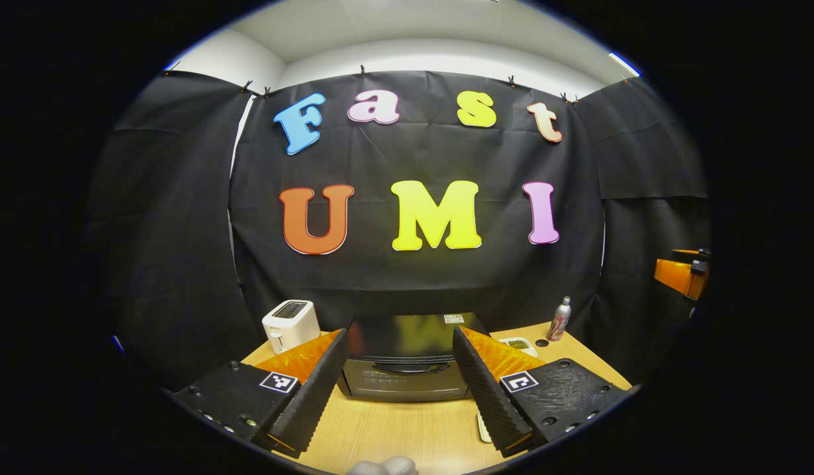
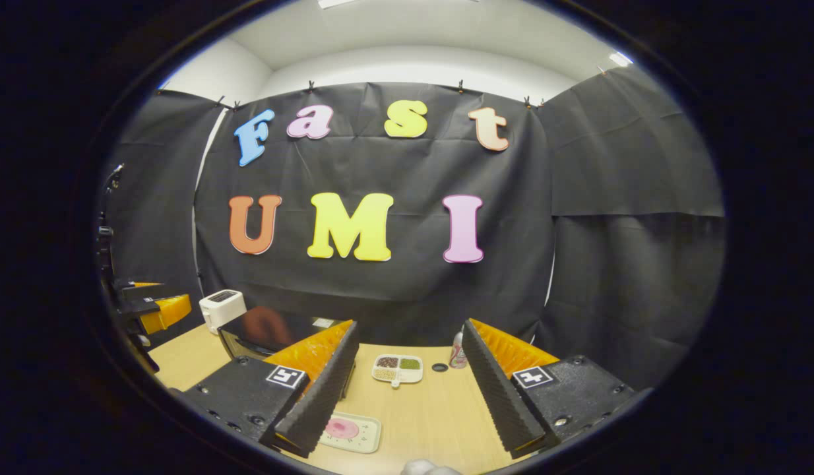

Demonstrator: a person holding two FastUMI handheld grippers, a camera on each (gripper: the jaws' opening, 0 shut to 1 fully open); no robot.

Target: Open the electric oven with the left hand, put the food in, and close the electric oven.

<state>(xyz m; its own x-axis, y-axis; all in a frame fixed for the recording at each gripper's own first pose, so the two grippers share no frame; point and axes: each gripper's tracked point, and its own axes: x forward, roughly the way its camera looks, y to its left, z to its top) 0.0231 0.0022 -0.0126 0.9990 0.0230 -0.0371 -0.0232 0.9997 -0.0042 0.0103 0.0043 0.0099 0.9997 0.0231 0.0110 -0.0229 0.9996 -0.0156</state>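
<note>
Black and closed, the electric oven (image 1: 407,359) sat on the wooden table (image 1: 407,429) ahead of the left gripper (image 1: 400,376), whose fingers were spread and empty. The right gripper (image 2: 410,382), likewise released, faced one tray (image 2: 351,432) of what was probably the food; nothing was begun. One toaster (image 1: 290,324), one divided dish (image 2: 398,368), one can (image 1: 561,319).

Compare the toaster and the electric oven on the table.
The toaster is white and small, while the electric oven is black and much wider. The toaster stands upright with slots on top; the oven sits low, its door at the front, shut, with a handle across it. The toaster stands at the table's back left corner, the oven nearer the middle. Both rest on the wooden table.
</note>
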